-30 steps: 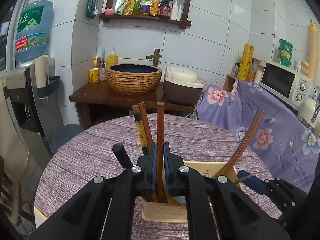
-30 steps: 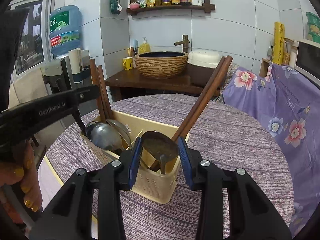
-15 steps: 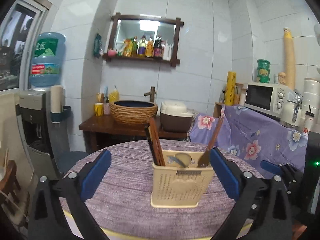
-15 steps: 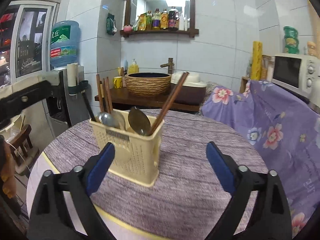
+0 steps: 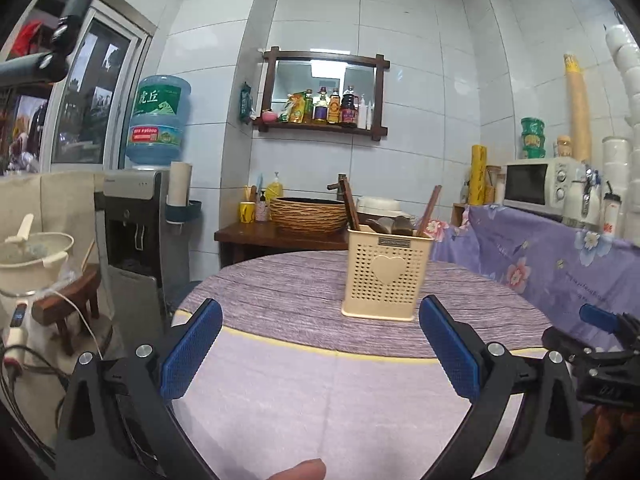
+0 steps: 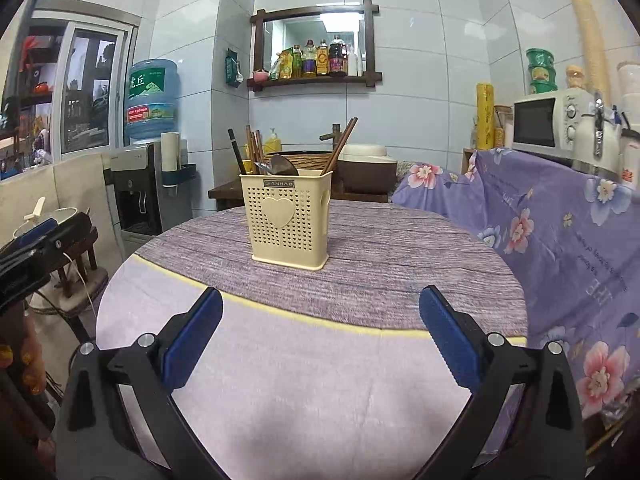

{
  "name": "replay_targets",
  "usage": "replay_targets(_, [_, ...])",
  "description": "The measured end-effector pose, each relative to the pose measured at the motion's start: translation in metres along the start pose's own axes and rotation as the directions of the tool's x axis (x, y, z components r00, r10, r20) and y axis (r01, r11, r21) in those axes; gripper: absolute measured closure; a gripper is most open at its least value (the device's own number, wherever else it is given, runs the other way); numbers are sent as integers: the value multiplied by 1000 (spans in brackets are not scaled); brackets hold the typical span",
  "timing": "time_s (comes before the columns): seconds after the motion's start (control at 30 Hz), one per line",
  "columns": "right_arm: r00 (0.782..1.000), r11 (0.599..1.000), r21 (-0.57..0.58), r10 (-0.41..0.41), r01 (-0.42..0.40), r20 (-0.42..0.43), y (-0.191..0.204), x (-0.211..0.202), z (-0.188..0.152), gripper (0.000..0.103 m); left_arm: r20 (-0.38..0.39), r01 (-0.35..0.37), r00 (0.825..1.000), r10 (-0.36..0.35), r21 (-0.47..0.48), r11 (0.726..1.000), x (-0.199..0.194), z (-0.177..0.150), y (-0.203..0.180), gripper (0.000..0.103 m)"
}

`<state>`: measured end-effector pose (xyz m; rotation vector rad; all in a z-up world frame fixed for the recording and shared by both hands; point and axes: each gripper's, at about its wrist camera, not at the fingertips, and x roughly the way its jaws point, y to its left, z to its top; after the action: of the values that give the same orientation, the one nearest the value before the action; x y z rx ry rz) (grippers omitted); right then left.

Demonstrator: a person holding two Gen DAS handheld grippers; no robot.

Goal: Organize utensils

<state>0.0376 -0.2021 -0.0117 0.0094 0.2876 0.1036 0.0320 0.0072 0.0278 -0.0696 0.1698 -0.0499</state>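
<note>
A: Where does your utensil holder (image 6: 289, 216) stand?

B: Upright on the round worktop (image 6: 400, 256), on the far half that has the purple wood-grain cover, well apart from both of your grippers. Its long axis runs straight up, and the heart face is turned toward you.

A: What do you have in it?

B: On the left side, brown chopsticks (image 6: 253, 151) stand nearly upright, tips up; you can count about three sticks, though they overlap and the exact number is hard to tell. One black-handled utensil (image 6: 237, 151) beside them leans up and to the left. On the right side, one pair of brown chopsticks (image 6: 341, 145) leans up and to the right. Between them sit spoon bowls (image 6: 280, 165), at least two, turned upward; you cannot count them surely.

A: And your grippers?

B: Your right gripper (image 6: 320, 336) has its jaws spread wide, having just been opening, and nothing lies between the blue pads. Your left gripper (image 5: 320, 346) has its jaws equally wide and empty. Both hang over the near, pale part of the worktop and point at the holder, roughly level and dipped a little. In the left view your right gripper shows at the far right edge.
</note>
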Motion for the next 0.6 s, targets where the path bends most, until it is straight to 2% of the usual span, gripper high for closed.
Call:
replay_targets(0.13, [1000,1000,18,8,-8,26,3,-24,-7,6,-12,3,1000,-3,19,1000,-12,-6,-4,5])
replay_targets(0.23, [999,1000,-17,-2,3,50,11,-37,-11,6,-21,4,1000,-3,8,1000,-20,-15,-2,5])
replay_targets(0.6, [998,999,-50,14,-11,59,17,-38,-7,6,-16,5,1000,-5,31,1000,-24,-22,-5,5])
